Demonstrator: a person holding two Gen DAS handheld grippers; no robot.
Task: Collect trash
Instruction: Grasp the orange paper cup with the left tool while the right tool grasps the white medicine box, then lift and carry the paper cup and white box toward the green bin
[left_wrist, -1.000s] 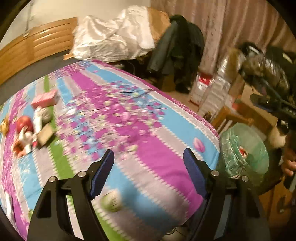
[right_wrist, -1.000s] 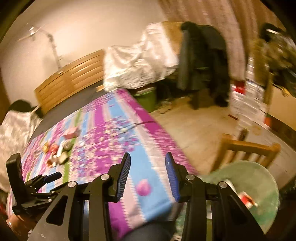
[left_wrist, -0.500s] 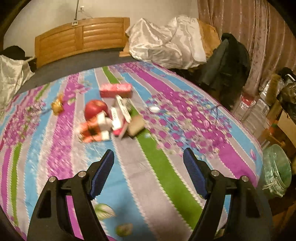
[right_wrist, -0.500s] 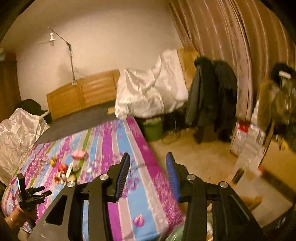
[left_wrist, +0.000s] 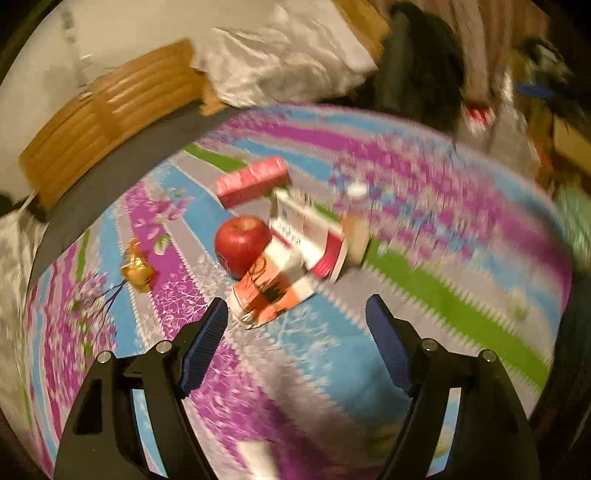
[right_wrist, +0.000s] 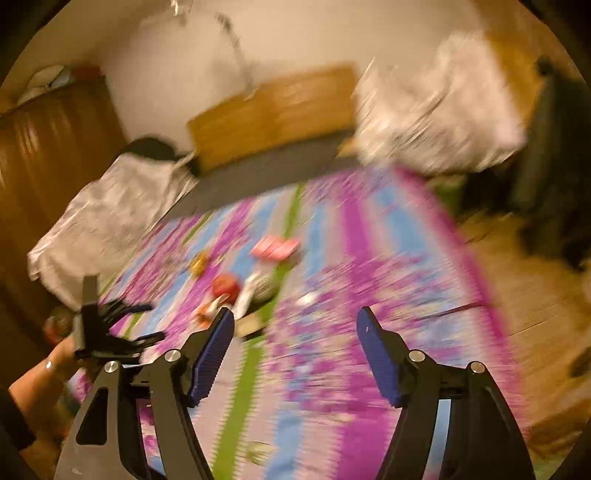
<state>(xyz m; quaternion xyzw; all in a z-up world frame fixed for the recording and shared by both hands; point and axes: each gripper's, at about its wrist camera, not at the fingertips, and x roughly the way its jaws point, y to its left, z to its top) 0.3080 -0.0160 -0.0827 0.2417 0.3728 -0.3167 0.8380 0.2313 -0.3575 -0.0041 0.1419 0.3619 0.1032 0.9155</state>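
The left gripper (left_wrist: 295, 321) hangs released and empty over the striped bedspread (left_wrist: 424, 295); the trash pile (left_wrist: 291, 254) lies just ahead, beside a red apple (left_wrist: 242, 240). The right gripper (right_wrist: 295, 328) is opening with nothing between its jaws, well short of the pile.

Red apple (left_wrist: 242, 238) and pink box (left_wrist: 253, 181) lie on a purple-blue-green striped floral bedspread (left_wrist: 424, 229).

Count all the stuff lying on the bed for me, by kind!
Apple: 1
Pink box: 1
Red-and-white cartons or packs: 2
Gold wrapper: 1
Small white cap: 1
Brownish item by the cartons, too blurred to name: 1
Total: 7
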